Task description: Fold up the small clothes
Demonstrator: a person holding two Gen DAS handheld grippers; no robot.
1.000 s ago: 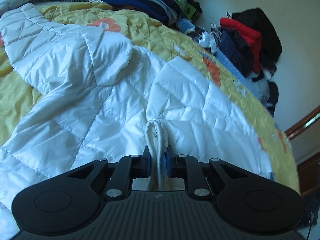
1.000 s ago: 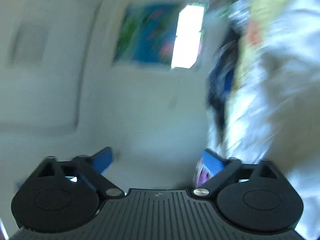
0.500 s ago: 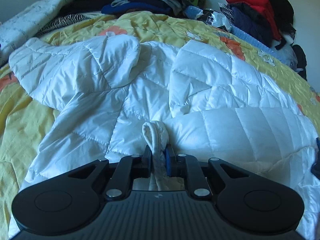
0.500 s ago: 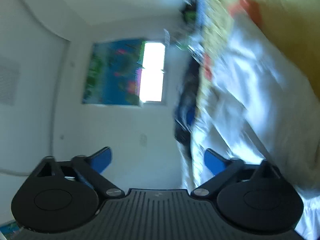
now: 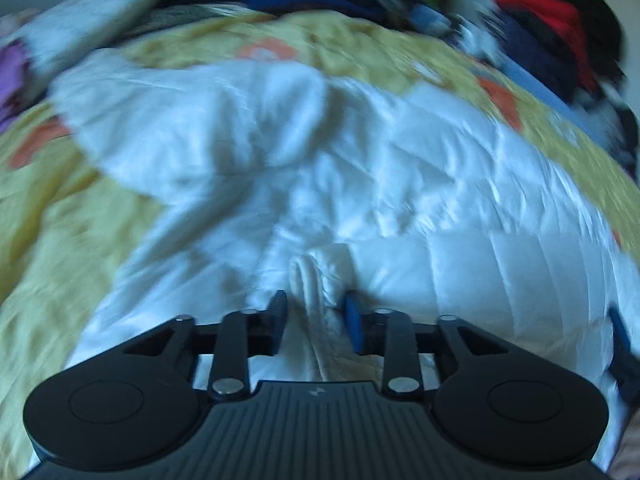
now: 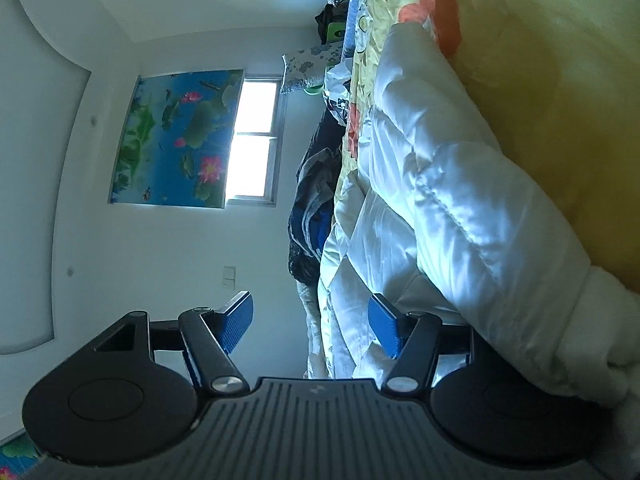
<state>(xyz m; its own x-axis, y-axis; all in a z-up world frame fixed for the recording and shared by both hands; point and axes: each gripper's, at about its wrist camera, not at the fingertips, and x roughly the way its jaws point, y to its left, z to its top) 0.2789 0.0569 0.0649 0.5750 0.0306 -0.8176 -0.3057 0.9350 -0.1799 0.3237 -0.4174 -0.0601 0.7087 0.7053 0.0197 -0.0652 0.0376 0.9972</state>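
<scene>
A white quilted puffer jacket (image 5: 360, 168) lies spread on a yellow flowered bedspread (image 5: 48, 232). My left gripper (image 5: 316, 320) sits low over the jacket's near edge; its jaws stand apart with a rolled cream cuff (image 5: 316, 276) loose between them. In the right wrist view the camera is rolled sideways; my right gripper (image 6: 312, 320) is open and empty beside the jacket's sleeve (image 6: 460, 184), whose cuff (image 6: 600, 332) lies by the right finger. The right gripper's blue pad (image 5: 618, 332) shows at the left view's right edge.
Piles of dark, blue and red clothes (image 5: 552, 32) line the far side of the bed. In the right wrist view a wall with a flower poster (image 6: 176, 140) and a bright window (image 6: 252, 140) fills the left half.
My left gripper's jaws have parted from the cuff they were clamping, and the view has blurred with motion. My right gripper has swung down beside the jacket's sleeve, staying open.
</scene>
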